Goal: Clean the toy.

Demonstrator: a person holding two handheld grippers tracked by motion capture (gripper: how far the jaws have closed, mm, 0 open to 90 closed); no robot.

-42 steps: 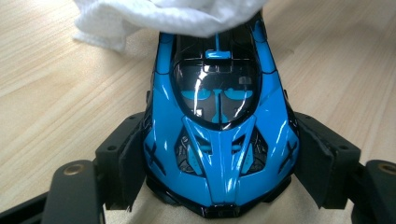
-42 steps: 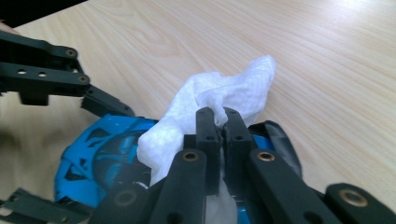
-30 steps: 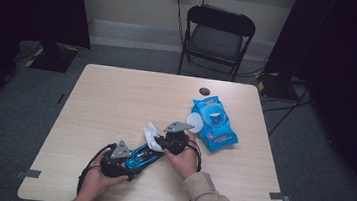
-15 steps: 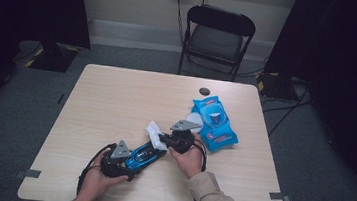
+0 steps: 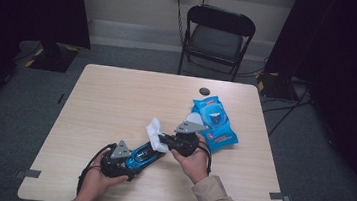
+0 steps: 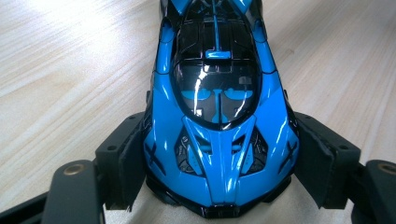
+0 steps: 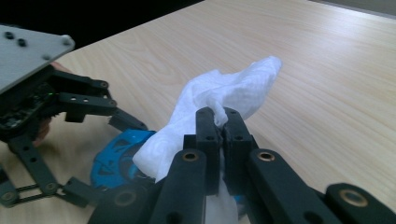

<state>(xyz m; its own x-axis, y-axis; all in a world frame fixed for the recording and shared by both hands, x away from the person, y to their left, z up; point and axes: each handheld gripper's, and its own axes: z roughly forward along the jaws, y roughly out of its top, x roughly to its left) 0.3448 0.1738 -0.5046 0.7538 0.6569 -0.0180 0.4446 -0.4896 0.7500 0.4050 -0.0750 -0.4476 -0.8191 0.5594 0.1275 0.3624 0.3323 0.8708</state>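
High view: one blue toy car (image 5: 141, 156) is on the table (image 5: 116, 99), and one white wipe (image 5: 155, 133) is held above its far end.

The left gripper (image 5: 132, 160) clamps the single car by both sides, near the table's front edge; its pads (image 6: 128, 163) press on the car's body. The right gripper (image 5: 161, 139) has its jaws pinched together on the one wipe, which hangs over the car. One blue wipes pack (image 5: 214, 122) lies just beyond the right hand, and one small dark round thing (image 5: 204, 90) near the far edge. One folding chair (image 5: 217, 34) stands behind the table.
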